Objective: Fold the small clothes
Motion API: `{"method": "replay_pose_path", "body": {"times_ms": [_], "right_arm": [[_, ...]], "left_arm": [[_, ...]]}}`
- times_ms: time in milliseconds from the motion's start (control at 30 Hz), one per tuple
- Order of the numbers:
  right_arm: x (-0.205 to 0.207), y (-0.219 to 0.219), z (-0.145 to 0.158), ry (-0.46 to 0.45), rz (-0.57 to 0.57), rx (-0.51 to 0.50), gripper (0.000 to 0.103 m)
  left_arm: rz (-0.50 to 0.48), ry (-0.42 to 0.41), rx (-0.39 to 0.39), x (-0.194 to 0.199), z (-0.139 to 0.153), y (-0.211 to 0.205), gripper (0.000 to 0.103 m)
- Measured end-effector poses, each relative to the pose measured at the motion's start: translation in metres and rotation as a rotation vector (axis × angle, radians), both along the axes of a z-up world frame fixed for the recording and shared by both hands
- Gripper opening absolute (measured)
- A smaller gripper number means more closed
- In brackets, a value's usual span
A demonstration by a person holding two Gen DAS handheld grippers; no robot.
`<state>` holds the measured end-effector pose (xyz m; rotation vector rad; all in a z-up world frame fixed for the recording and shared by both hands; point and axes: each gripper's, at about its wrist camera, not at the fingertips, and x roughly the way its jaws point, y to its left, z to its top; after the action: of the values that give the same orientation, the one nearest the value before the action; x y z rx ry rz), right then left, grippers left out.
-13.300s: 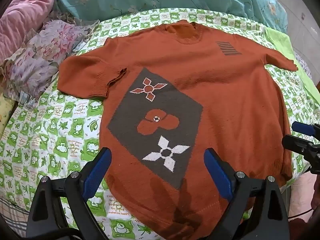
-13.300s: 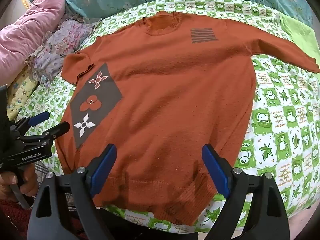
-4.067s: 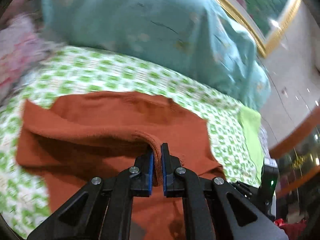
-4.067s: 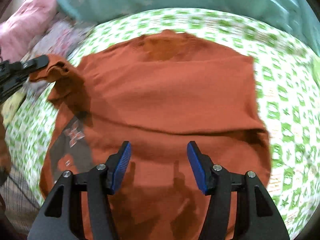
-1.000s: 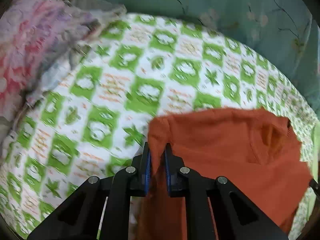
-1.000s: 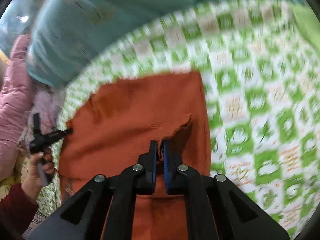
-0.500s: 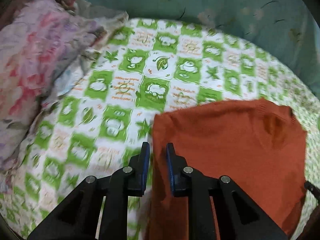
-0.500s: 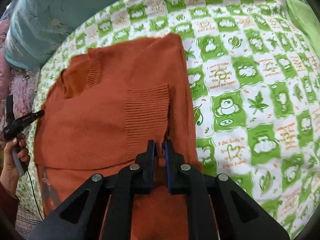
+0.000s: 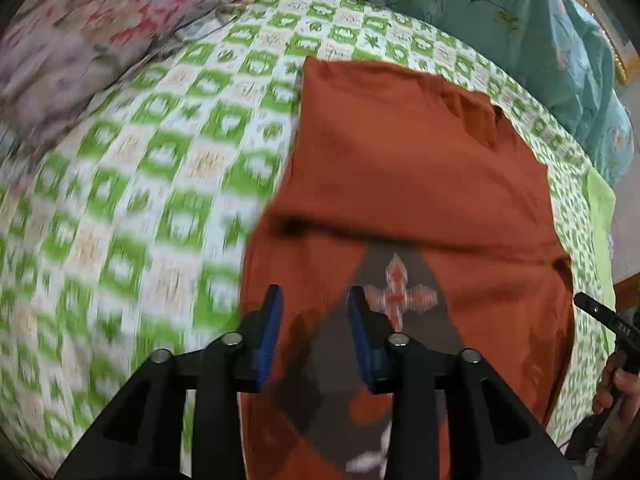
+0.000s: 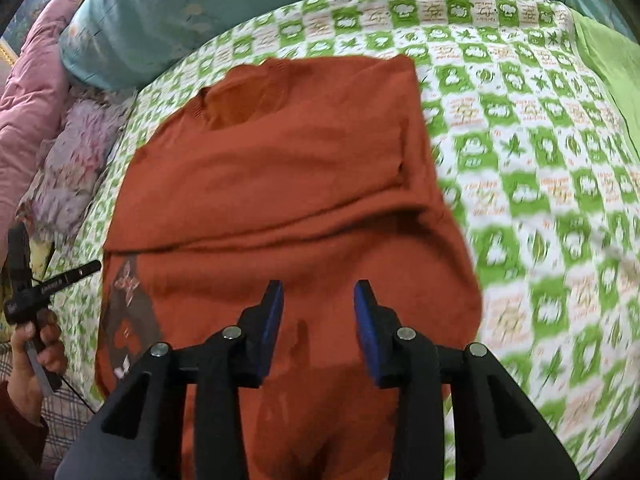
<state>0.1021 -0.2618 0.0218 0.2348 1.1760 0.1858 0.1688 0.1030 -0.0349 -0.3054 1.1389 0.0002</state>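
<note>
- Site: home bedroom, w/ work surface being a made bed.
- Bed sheet: green/white check w/ cartoon print, covers the mattress.
- Teal floral duvet bunched along far edge; pink quilt and floral bedding piled at the side.
- Gilt picture frame on wall behind bed.
- Orange sweater laid out on sheet.

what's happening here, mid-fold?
A person with a handheld gripper in each hand is folding an orange sweater on a green-checked bedsheet. Both sleeves are folded in and a fold of the sweater lies across the body; the grey patterned panel still shows below that fold. The left gripper and right gripper hover over the sweater, fingers opening, with nothing between them.
</note>
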Motion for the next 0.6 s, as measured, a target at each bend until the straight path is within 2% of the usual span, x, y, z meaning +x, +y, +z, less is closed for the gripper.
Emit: {"method": "replay_pose_path", "body": {"times_ms": [133,267,400,500,600], "right_arm": [[-0.028,0.01,0.002,0.004,0.012,0.003,0.04],[-0.058,0.017,0.001,0.017,0.016,-0.003,0.041],[-0.088,0.024,0.0,0.029,0.014,-0.012,0.042],[-0.112,0.03,-0.001,0.039,0.015,-0.048,0.045],[-0.13,0.04,-0.006,0.049,0.035,-0.129,0.053]], "left_arm": [[-0.01,0.01,-0.021,-0.046,0.001,-0.005,0.049],[-0.026,0.05,-0.026,-0.08,-0.006,-0.007,0.049],[-0.028,0.094,0.041,-0.107,-0.014,-0.012,0.05],[-0.029,0.128,0.028,-0.127,-0.021,-0.015,0.056],[-0.048,0.17,0.018,-0.14,-0.036,-0.023,0.056]]}}
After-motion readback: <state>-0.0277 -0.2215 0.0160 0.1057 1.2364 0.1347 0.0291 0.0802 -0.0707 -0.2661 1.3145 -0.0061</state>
